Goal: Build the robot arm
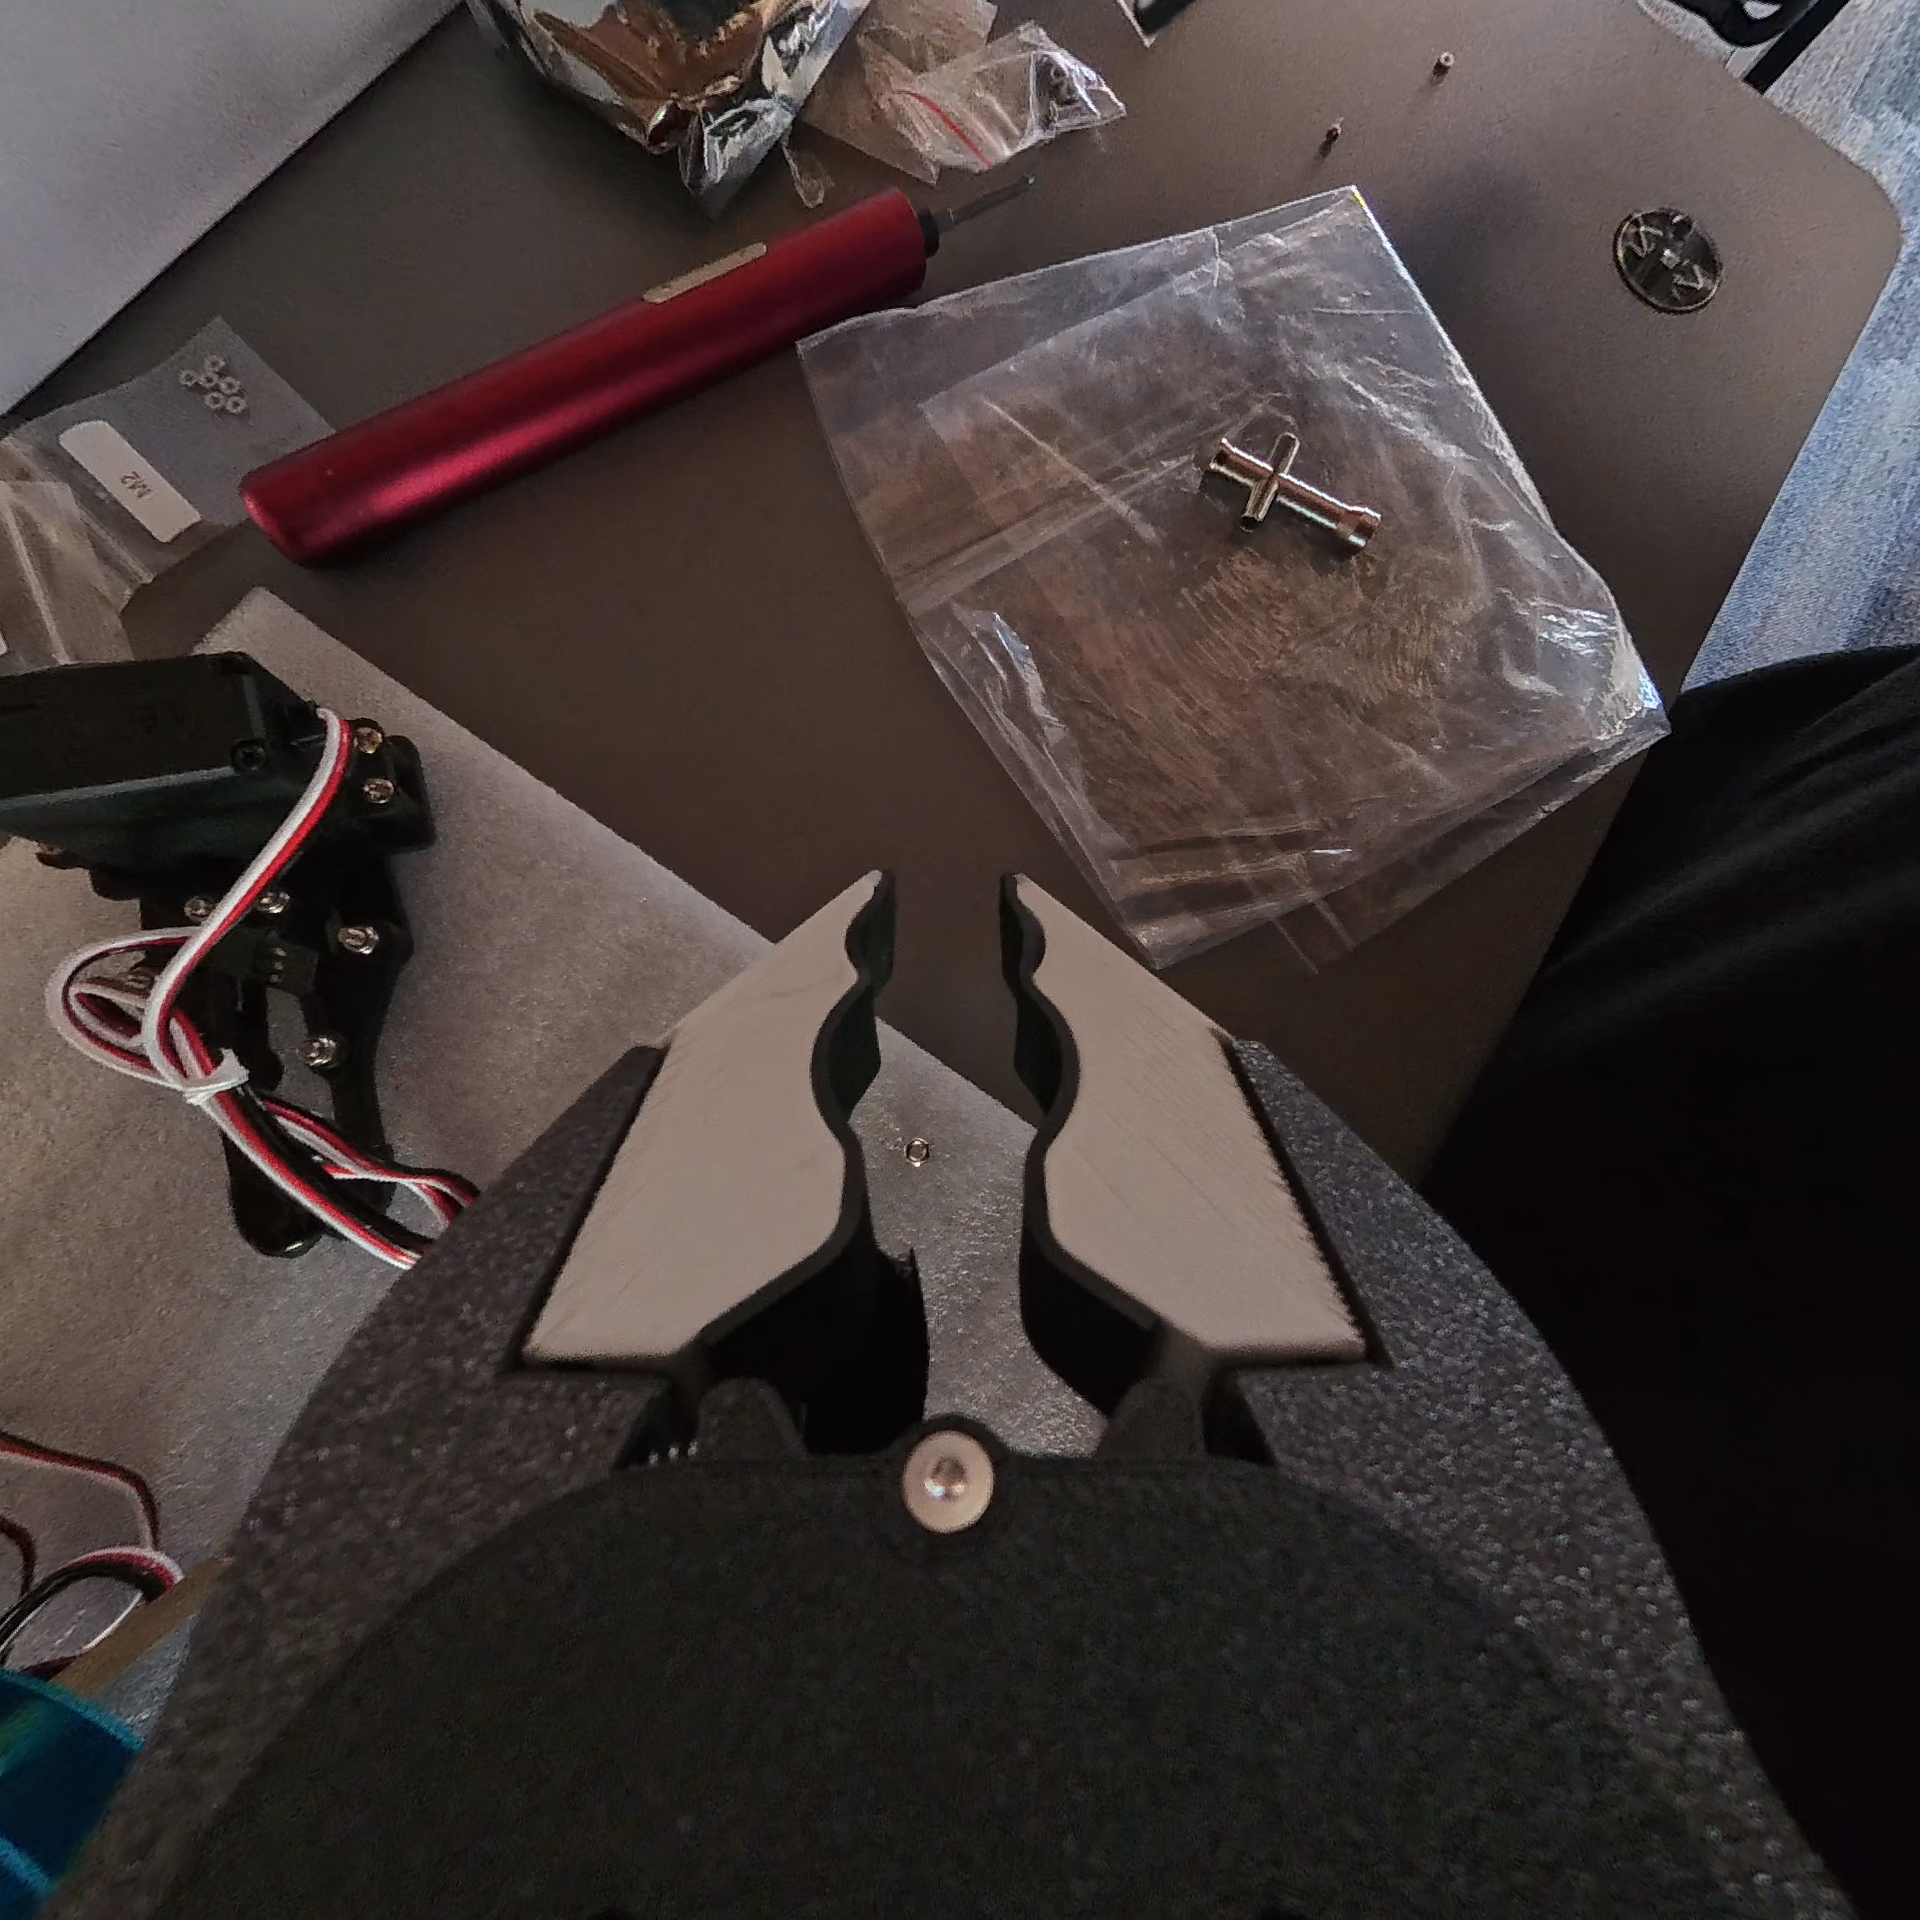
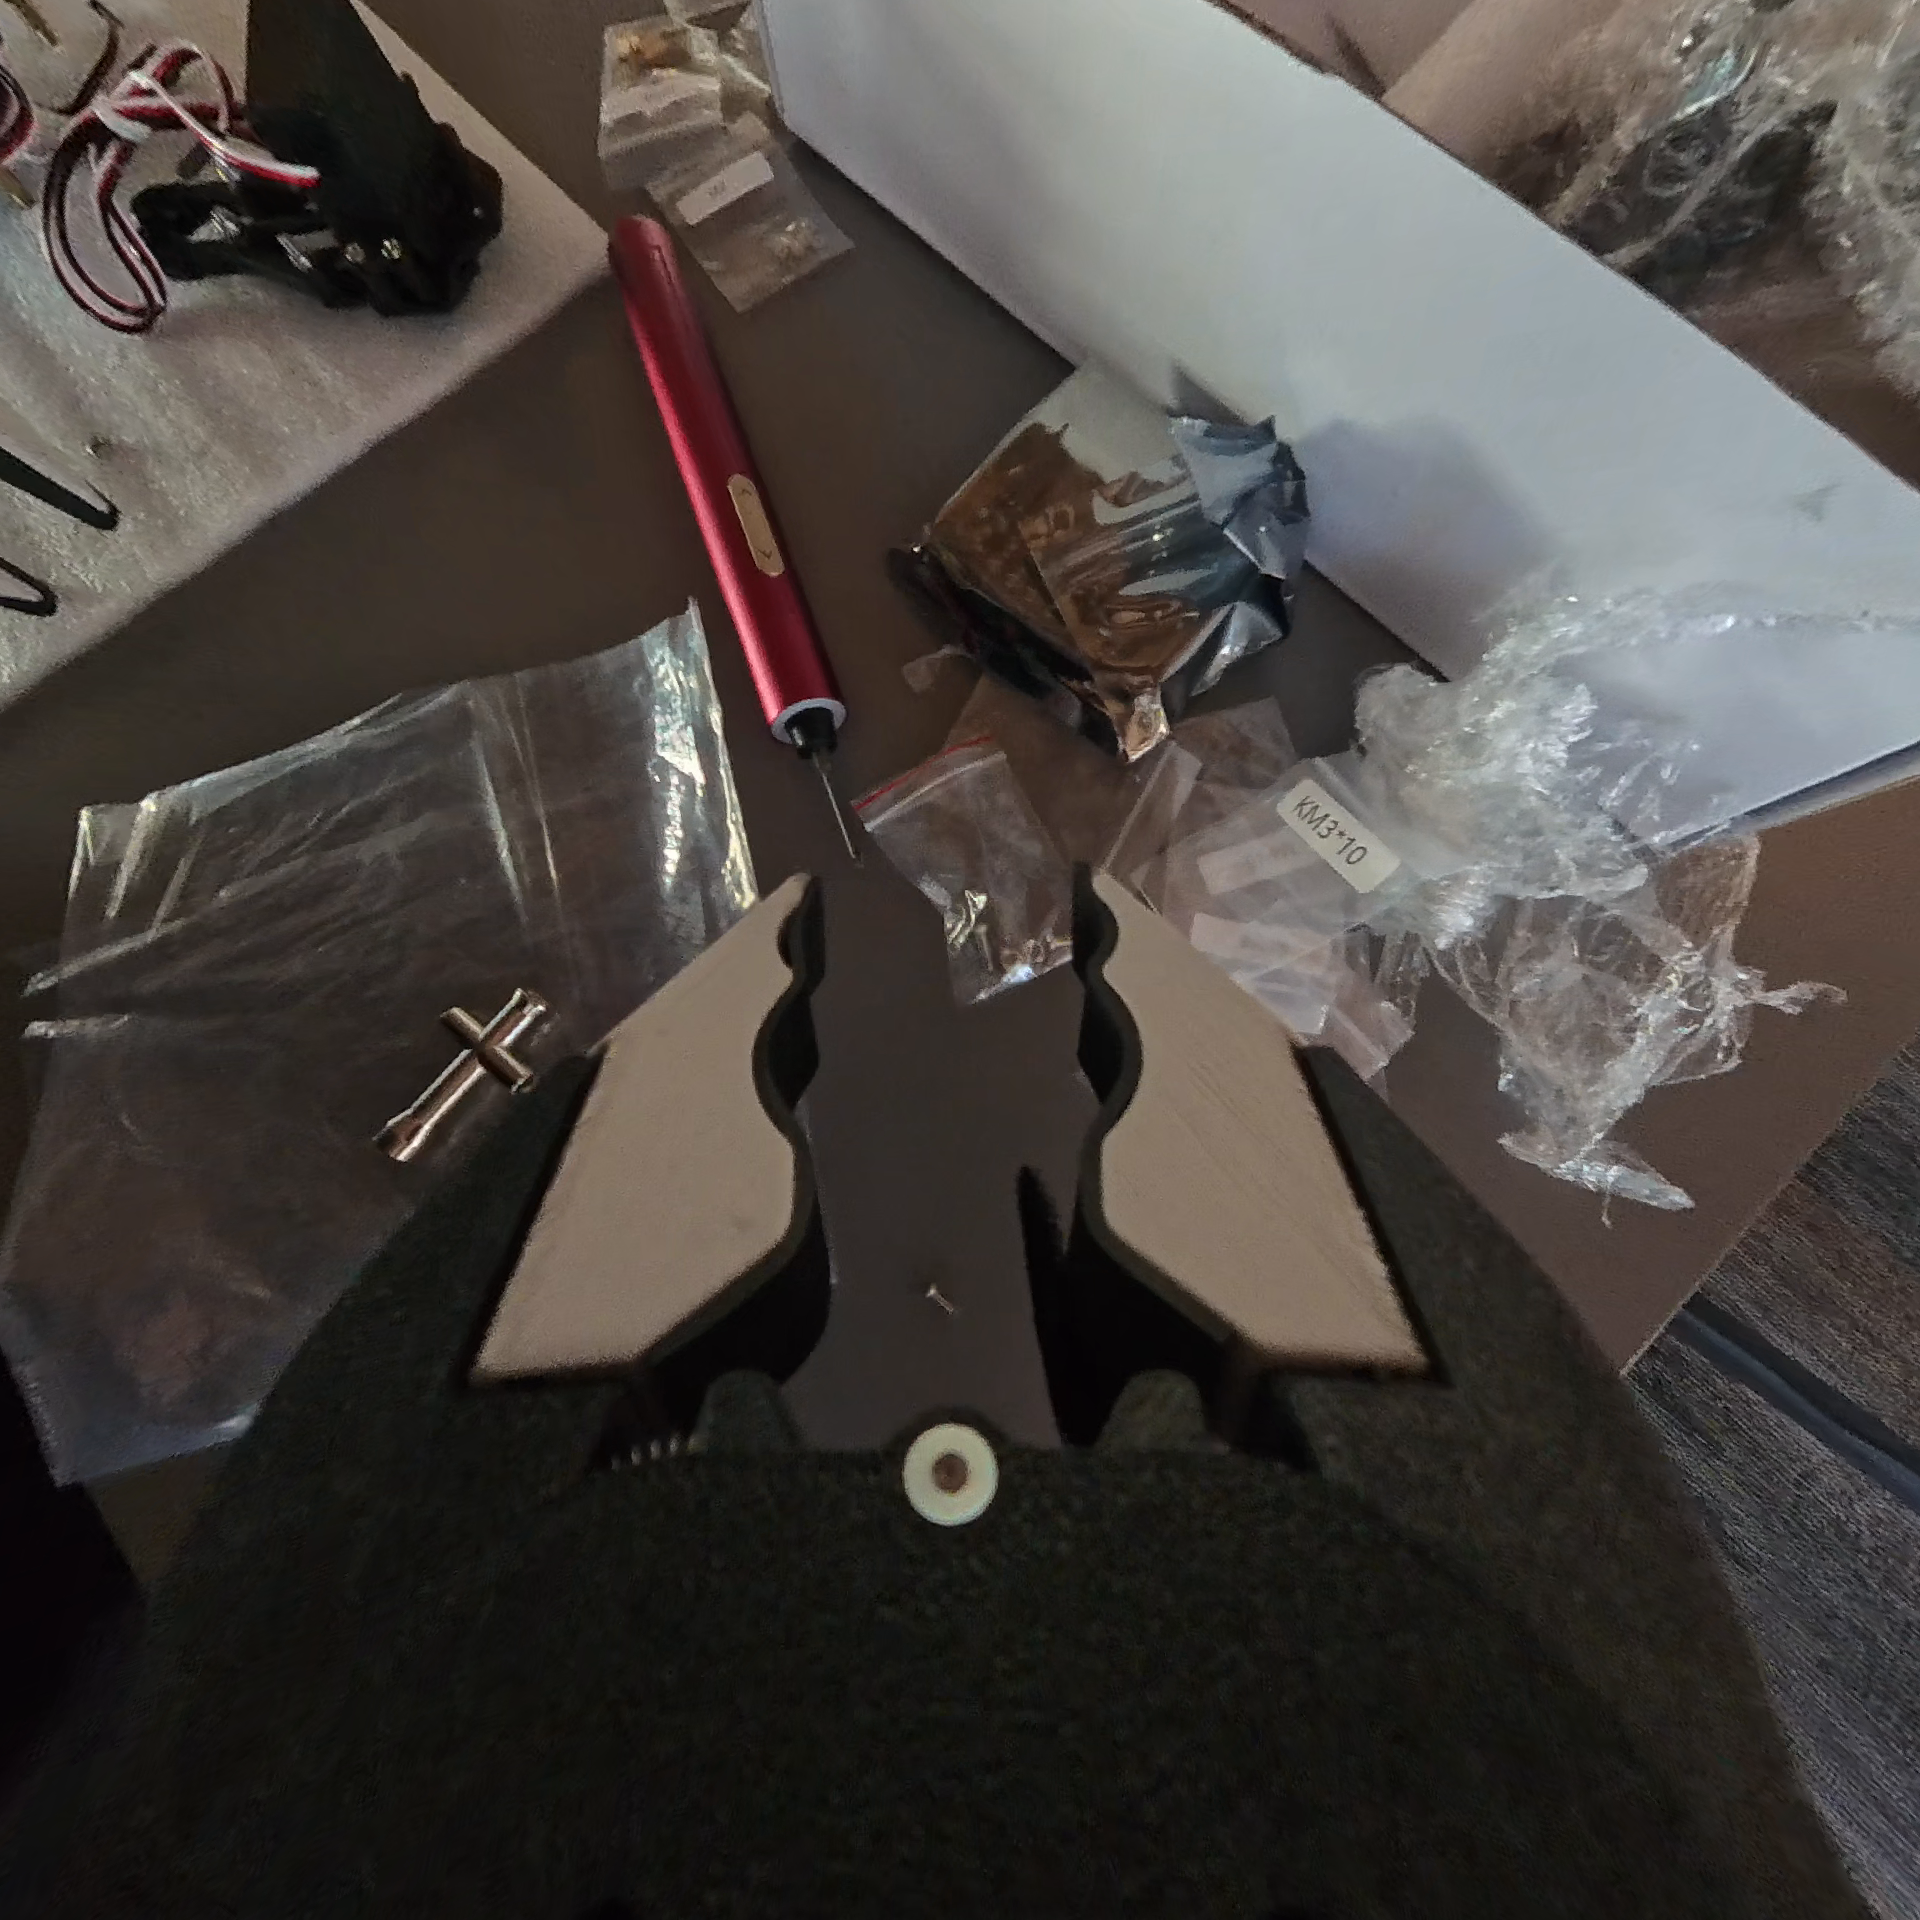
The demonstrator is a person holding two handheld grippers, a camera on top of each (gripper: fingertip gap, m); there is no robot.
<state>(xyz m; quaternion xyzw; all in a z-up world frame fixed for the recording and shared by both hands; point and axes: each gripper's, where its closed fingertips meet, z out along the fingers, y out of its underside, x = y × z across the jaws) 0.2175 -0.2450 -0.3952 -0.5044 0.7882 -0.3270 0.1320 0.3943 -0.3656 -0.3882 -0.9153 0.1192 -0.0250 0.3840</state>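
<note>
My left gripper (image 1: 943, 896) is open and empty above the brown table, at the corner of a grey foam sheet (image 1: 540, 935); a tiny nut (image 1: 916, 1149) lies on the foam between the fingers. A black servo assembly (image 1: 218, 831) with red, white and black wires sits on the foam to its left. My right gripper (image 2: 948, 894) is open and empty; a small screw (image 2: 940, 1297) lies on the table between its fingers. The tip of a red electric screwdriver (image 2: 717, 488) lies just ahead of it, and the screwdriver also shows in the left wrist view (image 1: 582, 384).
A metal cross wrench (image 1: 1291, 497) lies on a clear plastic bag (image 1: 1226, 644), also in the right wrist view (image 2: 473, 1070). Small zip bags of hardware (image 2: 977, 883), a crumpled silver bag (image 2: 1122, 582), crumpled clear wrap (image 2: 1558, 883) and a white box (image 2: 1299, 312) lie around. A dark-clothed person (image 1: 1714, 1143) is at right. Some 20 cm of space lies between my two pairs of fingers. The red electric screwdriver (image 2: 717, 488) lies around 12 cm away from my right fingertips. It turns up in the left wrist view (image 1: 661, 326) as well.
</note>
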